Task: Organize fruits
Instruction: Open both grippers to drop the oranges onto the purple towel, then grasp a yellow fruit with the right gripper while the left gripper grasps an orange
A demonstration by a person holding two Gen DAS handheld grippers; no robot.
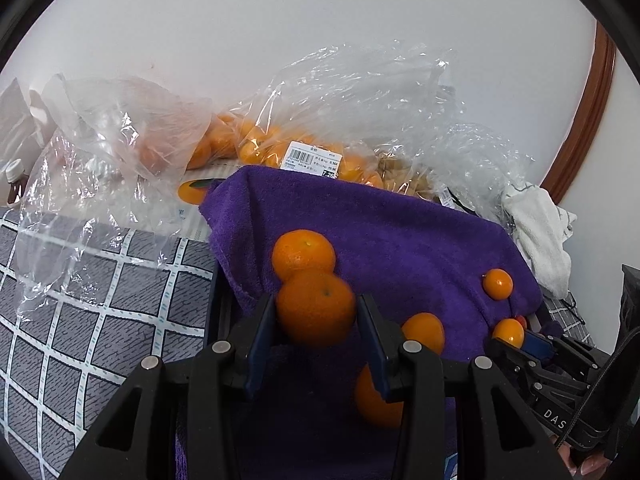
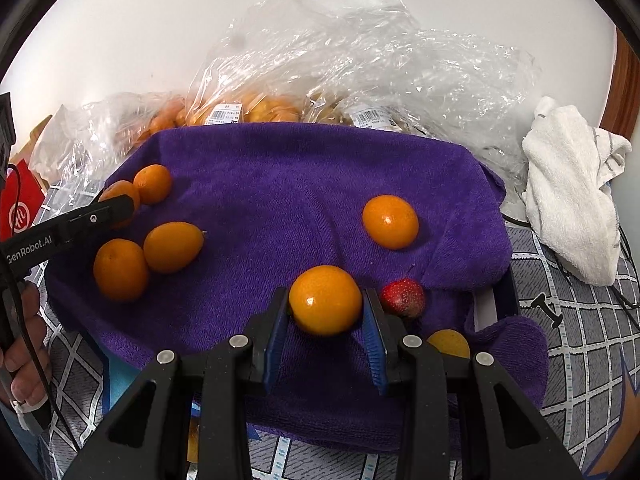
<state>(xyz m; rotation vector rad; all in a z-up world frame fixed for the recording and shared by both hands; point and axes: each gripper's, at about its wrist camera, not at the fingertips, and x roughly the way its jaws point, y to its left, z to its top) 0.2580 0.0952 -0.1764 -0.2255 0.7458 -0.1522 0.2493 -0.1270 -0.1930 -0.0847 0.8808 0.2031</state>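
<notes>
A purple towel (image 1: 400,240) (image 2: 300,184) lines a box and holds loose fruit. My left gripper (image 1: 316,312) is shut on a mandarin (image 1: 316,308), held just above the towel in front of a second mandarin (image 1: 303,254). Two more oranges (image 1: 424,332) (image 1: 376,400) lie by its right finger. My right gripper (image 2: 326,304) is shut on a smooth kumquat (image 2: 325,300). Another kumquat (image 2: 390,222) lies beyond it, and a small red fruit (image 2: 402,298) sits at its right. The left gripper (image 2: 116,204) shows at the left of the right wrist view, over several oranges (image 2: 172,246).
Clear plastic bags (image 1: 320,152) (image 2: 256,108) of oranges with price labels lie behind the towel against the white wall. A white cloth (image 2: 572,188) is at the right. A grey checked tablecloth (image 1: 80,320) covers the table. A yellow fruit (image 2: 448,342) sits at the towel's right fold.
</notes>
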